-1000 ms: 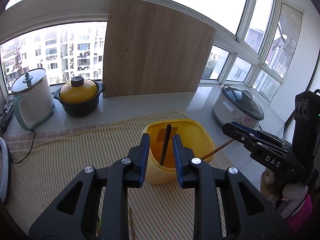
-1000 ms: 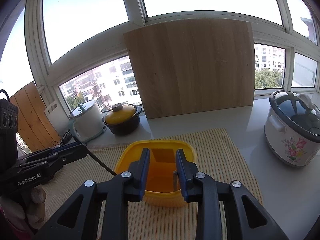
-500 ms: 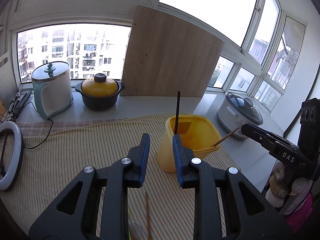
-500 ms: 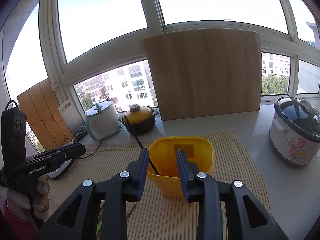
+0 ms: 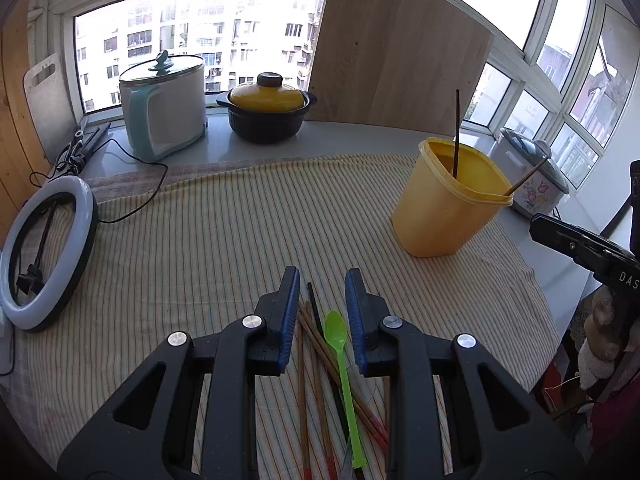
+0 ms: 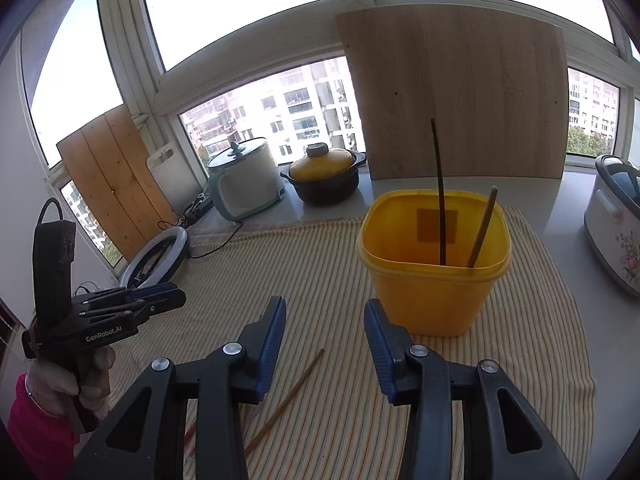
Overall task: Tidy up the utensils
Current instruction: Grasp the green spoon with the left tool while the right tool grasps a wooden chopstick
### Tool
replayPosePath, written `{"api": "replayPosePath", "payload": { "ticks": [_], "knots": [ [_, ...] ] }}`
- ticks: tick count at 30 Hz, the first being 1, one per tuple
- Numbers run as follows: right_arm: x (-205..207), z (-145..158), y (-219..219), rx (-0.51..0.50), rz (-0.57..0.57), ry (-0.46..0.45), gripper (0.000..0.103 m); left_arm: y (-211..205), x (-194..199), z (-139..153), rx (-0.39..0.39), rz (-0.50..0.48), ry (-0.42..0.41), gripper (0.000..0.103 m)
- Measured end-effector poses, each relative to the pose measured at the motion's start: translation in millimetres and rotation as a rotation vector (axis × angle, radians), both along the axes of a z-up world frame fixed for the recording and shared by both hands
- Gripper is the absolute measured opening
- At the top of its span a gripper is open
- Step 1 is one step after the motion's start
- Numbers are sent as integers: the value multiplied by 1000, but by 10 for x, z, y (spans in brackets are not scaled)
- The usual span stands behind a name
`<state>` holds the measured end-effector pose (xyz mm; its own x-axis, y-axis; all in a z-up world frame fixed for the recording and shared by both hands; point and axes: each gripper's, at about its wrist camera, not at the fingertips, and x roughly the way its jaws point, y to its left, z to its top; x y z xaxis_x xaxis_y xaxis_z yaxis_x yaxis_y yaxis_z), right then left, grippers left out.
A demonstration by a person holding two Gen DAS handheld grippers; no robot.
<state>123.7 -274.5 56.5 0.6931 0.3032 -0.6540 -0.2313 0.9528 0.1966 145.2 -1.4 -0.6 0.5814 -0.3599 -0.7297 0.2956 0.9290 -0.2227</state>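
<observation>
Left wrist view: the left tongs [image 5: 322,280] hang with their blue pads a moderate gap apart, gripping nothing, above a loose heap of utensils on the striped cloth [image 5: 208,240]. Directly beneath and between the pads lie a green spoon [image 5: 340,356], bowl pointing away, and several brown chopsticks [image 5: 316,344] crossing one another, with one dark stick among them; whether the pads touch any of them I cannot tell. Ahead and to the right of these tongs stands the yellow container [image 5: 444,204], holding a dark chopstick [image 5: 457,132] nearly upright and a brown chopstick [image 5: 528,176] leaning over its right rim. In the right wrist view, the right tongs [image 6: 325,314] are spread wider, also empty, with the container just ahead of their right finger. A single brown chopstick [image 6: 292,392] lies on the cloth below their left finger.
</observation>
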Motion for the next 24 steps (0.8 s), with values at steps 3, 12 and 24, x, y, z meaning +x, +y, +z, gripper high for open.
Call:
{"api": "replayPosePath", "payload": {
  "ticks": [3,12,24],
  "knots": [
    [38,-199,72,5,17,60,42,71,-35,-174,0,-3,49,22],
    [200,-802,294,5,48,246,42,121,-167,-529,4,-19,143,22],
    [423,-1370,434,63,36,444,32,-79,-273,-768,-35,-104,234,22]
  ]
}}
